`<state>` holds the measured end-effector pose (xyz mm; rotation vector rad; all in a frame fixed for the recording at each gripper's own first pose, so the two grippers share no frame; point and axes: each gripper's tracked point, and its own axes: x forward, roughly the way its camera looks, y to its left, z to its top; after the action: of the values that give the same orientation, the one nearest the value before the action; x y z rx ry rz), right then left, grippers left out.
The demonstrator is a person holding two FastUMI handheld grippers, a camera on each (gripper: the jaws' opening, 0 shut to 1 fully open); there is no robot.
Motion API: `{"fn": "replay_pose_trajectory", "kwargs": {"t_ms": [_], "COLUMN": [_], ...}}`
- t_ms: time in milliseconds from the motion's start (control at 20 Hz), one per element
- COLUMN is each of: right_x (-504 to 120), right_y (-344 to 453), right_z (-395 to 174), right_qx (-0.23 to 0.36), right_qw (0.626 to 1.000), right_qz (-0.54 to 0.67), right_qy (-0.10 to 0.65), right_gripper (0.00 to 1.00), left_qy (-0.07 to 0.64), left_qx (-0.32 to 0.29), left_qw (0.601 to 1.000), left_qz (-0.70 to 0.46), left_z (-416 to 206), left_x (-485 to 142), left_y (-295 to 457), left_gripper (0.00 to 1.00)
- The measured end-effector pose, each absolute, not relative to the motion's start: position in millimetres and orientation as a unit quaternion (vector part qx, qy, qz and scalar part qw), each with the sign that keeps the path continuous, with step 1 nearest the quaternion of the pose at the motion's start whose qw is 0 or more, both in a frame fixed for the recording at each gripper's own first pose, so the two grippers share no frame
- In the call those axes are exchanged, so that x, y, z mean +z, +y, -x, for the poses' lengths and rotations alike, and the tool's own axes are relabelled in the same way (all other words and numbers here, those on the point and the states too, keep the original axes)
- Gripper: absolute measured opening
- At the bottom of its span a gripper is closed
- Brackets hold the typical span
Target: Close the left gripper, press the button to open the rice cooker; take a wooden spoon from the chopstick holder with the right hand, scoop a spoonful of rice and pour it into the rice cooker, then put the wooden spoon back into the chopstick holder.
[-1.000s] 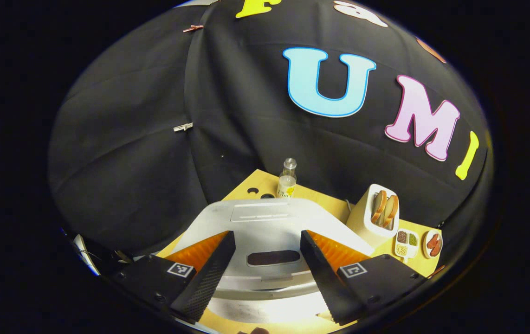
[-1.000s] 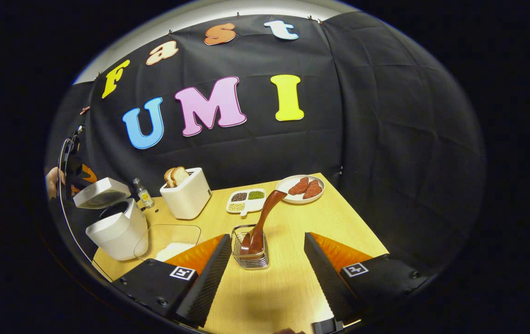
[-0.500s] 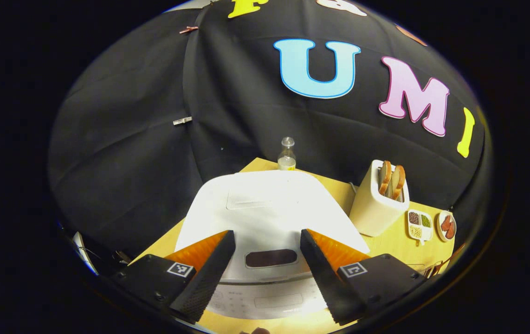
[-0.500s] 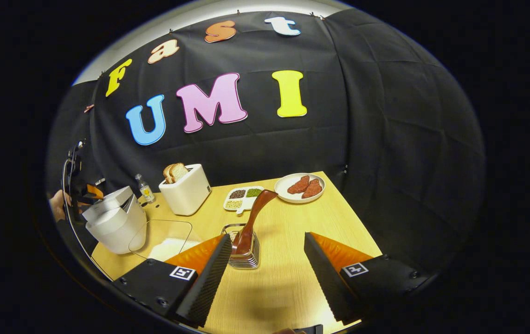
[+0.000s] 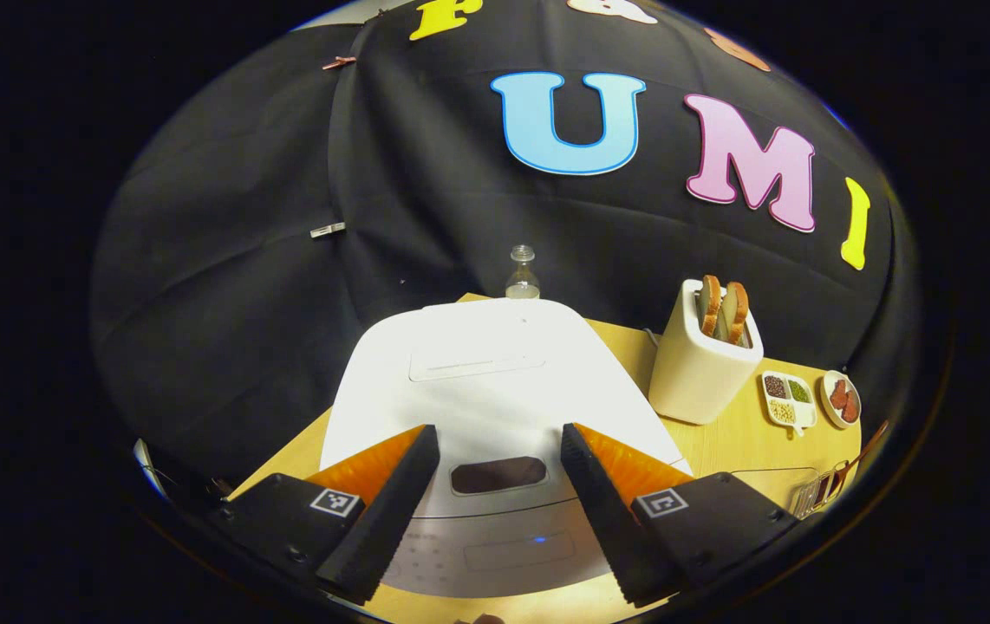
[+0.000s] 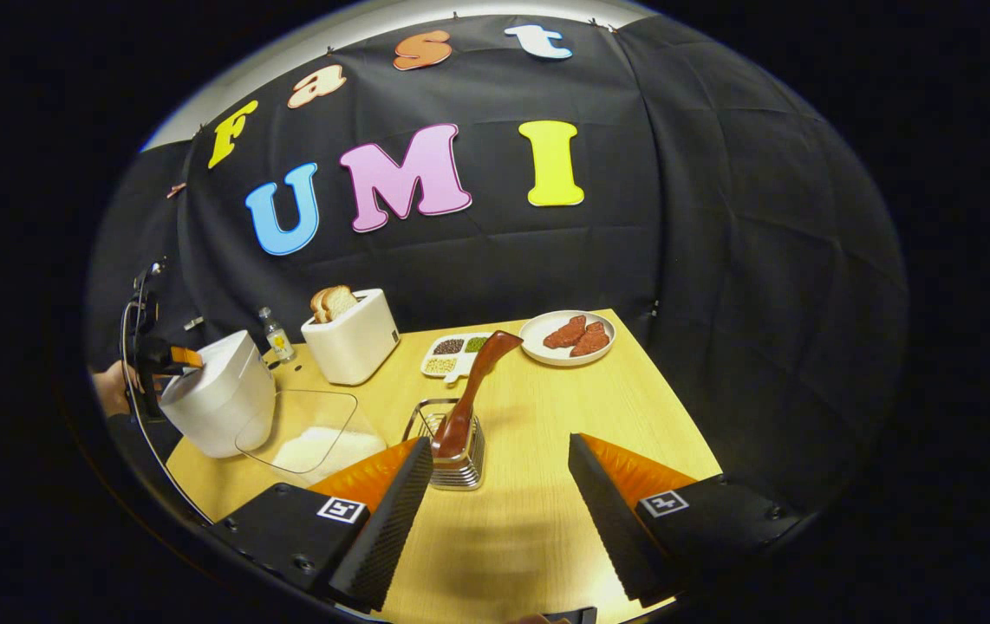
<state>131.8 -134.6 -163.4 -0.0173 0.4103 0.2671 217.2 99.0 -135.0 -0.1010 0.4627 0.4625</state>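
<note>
The white rice cooker [image 5: 495, 381] stands with its lid down, a dark oval button [image 5: 499, 475] at the lid's front. My left gripper [image 5: 495, 511] hangs open just above that front edge, one finger to each side of the button. In the right gripper view the rice cooker [image 6: 222, 403] sits at the table's left with the left gripper [image 6: 161, 357] and a hand above it. The brown wooden spoon [image 6: 473, 390] leans in the wire chopstick holder [image 6: 459, 451]. A glass bowl of rice [image 6: 313, 433] lies between them. My right gripper [image 6: 499, 520] is open, empty, short of the holder.
A cream toaster [image 6: 352, 338] with bread slices stands at the back, a small bottle [image 6: 272, 334] beside it. A divided dish of grains [image 6: 452, 355] and a plate of meat slices [image 6: 569, 336] lie behind the holder. The table's right edge [image 6: 668, 390] is near.
The cooker's lid has swung from raised to down and shut, with the left gripper following it. The right gripper drew back a little from the holder.
</note>
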Motion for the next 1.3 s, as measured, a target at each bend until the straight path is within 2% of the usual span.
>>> {"fn": "replay_pose_trajectory", "kwargs": {"t_ms": [400,650,950,1100,1300], "right_x": [-156.6,-106.0,-22.8,15.8,23.7], "right_y": [-144.9,-125.4,-93.4,-72.3,-59.2], "right_z": [-101.4,-84.9,-67.9,-53.8,-21.4], "right_qx": [0.083,0.069,0.072,0.079,0.082], "right_qw": [0.978,0.988,0.995,0.997,0.996], "right_qz": [0.006,0.005,0.015,0.012,0.022], "right_qy": [0.193,0.14,0.06,0.023,0.016], "right_gripper": [0.98,0.98,0.98,0.98,0.98], "left_qy": [0.228,0.137,0.032,-0.001,-0.019], "left_qx": [0.209,0.182,0.105,0.067,0.034], "left_qw": [0.95,0.973,0.994,0.998,0.999], "left_qz": [0.032,0.014,-0.013,-0.006,-0.004], "left_z": [-221.3,-199.6,-124.6,-77.6,-25.2], "left_x": [-129.3,-62.5,29.9,45.3,36.3], "left_y": [95.7,78.8,29.2,-2.3,-24.2], "left_gripper": [1.0,0.95,0.95,0.96,0.96]}}
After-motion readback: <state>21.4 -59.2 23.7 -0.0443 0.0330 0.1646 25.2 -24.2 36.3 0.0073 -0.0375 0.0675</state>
